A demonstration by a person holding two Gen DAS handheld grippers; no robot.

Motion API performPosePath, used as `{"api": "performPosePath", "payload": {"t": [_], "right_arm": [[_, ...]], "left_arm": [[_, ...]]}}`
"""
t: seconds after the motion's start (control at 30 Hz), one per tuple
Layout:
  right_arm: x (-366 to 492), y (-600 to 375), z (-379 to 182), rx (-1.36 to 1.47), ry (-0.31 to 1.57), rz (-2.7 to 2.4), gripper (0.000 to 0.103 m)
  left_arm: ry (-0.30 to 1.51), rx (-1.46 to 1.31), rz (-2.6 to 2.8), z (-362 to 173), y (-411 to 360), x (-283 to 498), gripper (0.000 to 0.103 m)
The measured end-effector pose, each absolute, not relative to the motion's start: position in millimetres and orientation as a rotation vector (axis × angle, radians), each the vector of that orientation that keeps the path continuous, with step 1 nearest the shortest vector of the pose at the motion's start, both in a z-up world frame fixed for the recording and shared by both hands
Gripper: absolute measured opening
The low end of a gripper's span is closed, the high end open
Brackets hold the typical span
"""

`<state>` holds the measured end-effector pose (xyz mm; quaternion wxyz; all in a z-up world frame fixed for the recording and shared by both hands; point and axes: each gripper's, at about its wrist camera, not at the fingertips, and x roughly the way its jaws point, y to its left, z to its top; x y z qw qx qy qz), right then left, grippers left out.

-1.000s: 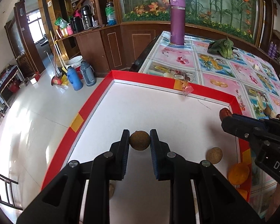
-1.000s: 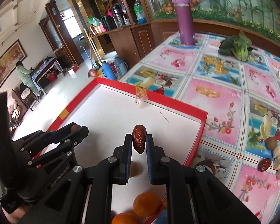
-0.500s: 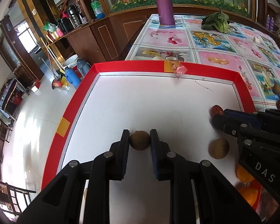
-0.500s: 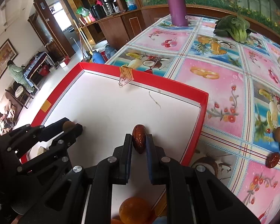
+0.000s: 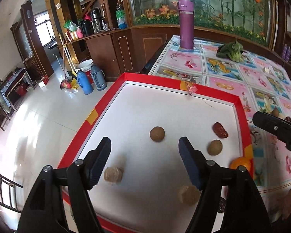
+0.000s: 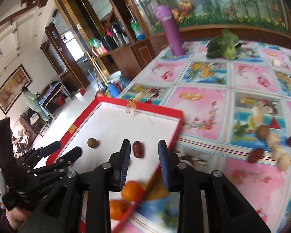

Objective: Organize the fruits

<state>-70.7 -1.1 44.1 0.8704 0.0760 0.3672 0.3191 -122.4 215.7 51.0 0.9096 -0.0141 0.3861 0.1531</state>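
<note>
The left gripper stands spread wide and empty above a round brown longan; the right gripper gapes too, a wrinkled red date lying loose before it; both fruits rest inside the red-rimmed white tray.

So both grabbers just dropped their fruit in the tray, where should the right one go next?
Probably swing the right gripper over to the loose fruits on the tablecloth, maybe the red date. Both grippers are open, the tray already holds the dropped date and brown fruit, and several pieces lie outside it.
</note>
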Motion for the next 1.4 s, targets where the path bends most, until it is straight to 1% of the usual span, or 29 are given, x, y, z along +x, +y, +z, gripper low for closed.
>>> {"api": "performPosePath", "payload": {"t": [0.13, 0.33, 0.63, 0.7, 0.8, 0.9, 1.0, 1.07, 1.1, 1.13, 1.17, 1.2, 1.23, 1.3, 1.4], "right_arm": [[-93, -46, 53, 0.154, 0.7, 0.621, 0.039], [-120, -104, 55, 0.151, 0.675, 0.536, 0.04], [-172, -169, 52, 0.152, 0.64, 0.466, 0.04], [-183, -184, 59, 0.156, 0.604, 0.445, 0.04], [-202, -207, 82, 0.178, 0.524, 0.43, 0.04], [-220, -234, 117, 0.258, 0.446, 0.453, 0.04], [-239, -268, 170, 0.334, 0.339, 0.428, 0.041], [-256, -296, 215, 0.391, 0.254, 0.419, 0.052], [-266, -311, 237, 0.43, 0.208, 0.416, 0.052], [-279, -331, 266, 0.481, 0.145, 0.414, 0.053], [-289, -345, 286, 0.512, 0.103, 0.412, 0.056], [-301, -361, 315, 0.536, 0.06, 0.397, 0.058], [-310, -373, 339, 0.541, 0.04, 0.376, 0.061], [-328, -398, 389, 0.55, -0.006, 0.32, 0.061], [-356, -438, 465, 0.59, -0.073, 0.185, 0.061]], "left_arm": [[0.747, -0.097, 0.28, 56, 209, -154, 0.076], [0.704, -0.132, 0.236, 59, 185, -193, 0.076], [0.737, -0.054, 0.096, 59, 114, -230, 0.076], [0.73, -0.035, 0.081, 67, 103, -238, 0.076], [0.658, 0.019, 0.102, 96, 93, -258, 0.076], [0.534, 0.083, 0.145, 151, 96, -285, 0.076], [0.369, 0.125, 0.212, 228, 108, -319, 0.076], [0.23, 0.157, 0.295, 293, 119, -348, 0.076], [0.154, 0.185, 0.358, 325, 122, -363, 0.077], [0.083, 0.212, 0.412, 352, 124, -377, 0.081], [0.003, 0.243, 0.472, 383, 124, -392, 0.089], [-0.081, 0.279, 0.543, 416, 123, -407, 0.092], [-0.135, 0.307, 0.595, 442, 121, -418, 0.093], [-0.217, 0.333, 0.675, 497, 121, -436, 0.093], [-0.239, 0.272, 0.709, 571, 129, -456, 0.094]]}}
